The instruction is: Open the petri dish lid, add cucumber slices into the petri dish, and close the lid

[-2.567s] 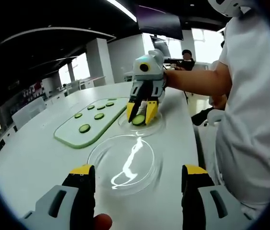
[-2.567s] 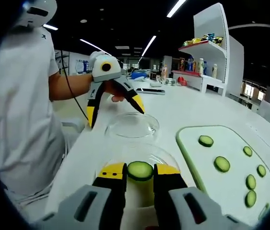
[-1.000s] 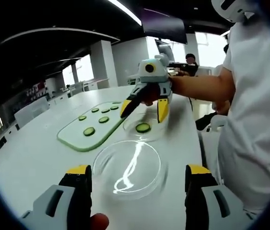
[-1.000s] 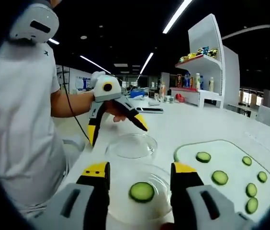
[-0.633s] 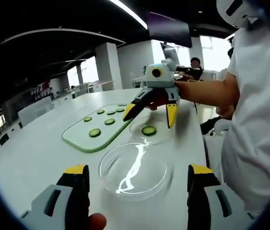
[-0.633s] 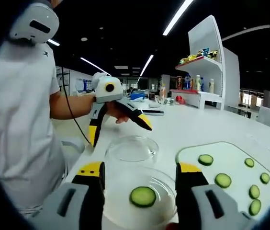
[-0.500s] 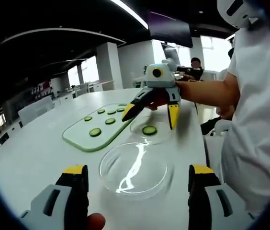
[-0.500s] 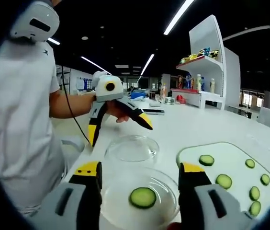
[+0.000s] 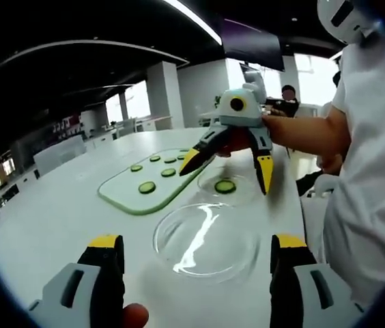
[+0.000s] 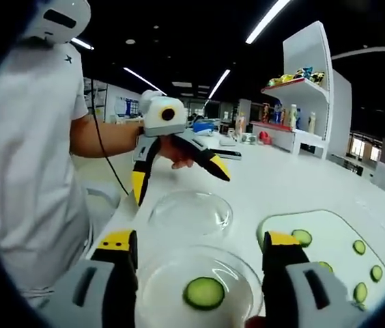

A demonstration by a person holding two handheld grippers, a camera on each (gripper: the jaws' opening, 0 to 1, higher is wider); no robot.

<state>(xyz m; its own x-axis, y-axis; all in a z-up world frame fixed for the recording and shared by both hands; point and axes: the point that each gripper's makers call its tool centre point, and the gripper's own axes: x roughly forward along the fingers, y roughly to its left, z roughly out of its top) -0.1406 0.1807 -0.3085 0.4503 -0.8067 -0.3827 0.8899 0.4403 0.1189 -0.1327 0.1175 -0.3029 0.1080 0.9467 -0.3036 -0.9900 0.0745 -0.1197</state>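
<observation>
Jaws of both grippers spread wide, empty; cucumber slice (image 10: 203, 292) lies in petri dish (image 10: 153, 290).

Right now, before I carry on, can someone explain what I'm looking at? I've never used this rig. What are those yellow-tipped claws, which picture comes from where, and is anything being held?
There is no robot arm here. A person holds a two-jaw gripper in each hand, and each gripper carries a fisheye camera looking forward along its own jaws.

In the left gripper view, the left gripper rises from the bottom, jaws wide apart and holding nothing. Ahead of it lies a clear petri dish lid on the white table. Further off is the right gripper, also open, above the petri dish.

The right gripper view looks back the other way. Its own jaws stand open either side of the petri dish, which holds one cucumber slice. More slices lie on the green cutting board.

Nothing is gripped at the moment.
</observation>
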